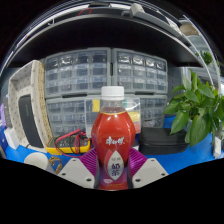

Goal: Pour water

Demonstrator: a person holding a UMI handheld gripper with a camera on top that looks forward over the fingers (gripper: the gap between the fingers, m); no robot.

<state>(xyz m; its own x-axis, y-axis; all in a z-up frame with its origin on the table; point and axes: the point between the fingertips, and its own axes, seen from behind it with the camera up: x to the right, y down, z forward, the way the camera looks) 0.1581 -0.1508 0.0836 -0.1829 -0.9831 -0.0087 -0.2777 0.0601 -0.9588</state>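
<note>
One bottle (113, 135) – one plant (197, 108) – two drawer cabinets (105, 75) (behind).

Pretty cluttered workshop vibe here. Straight ahead beyond the tongs there's a wall of clear plastic drawer cabinets (98, 75), looks like 2 or 3 units side by side, loads of little drawers, can't make out what's in them. Off to the left of the tongs sits a beige boxy thing (32, 100) tilted at an angle, maybe an appliance, hard to tell. To the right there's a leafy green plant (196, 105), and just beside it a dark flat box (158, 137). The tabletop (180, 158) is blue. Some red cables (72, 140) lie ahead and left. Up above, a bright strip of ceiling (100, 12).
</note>
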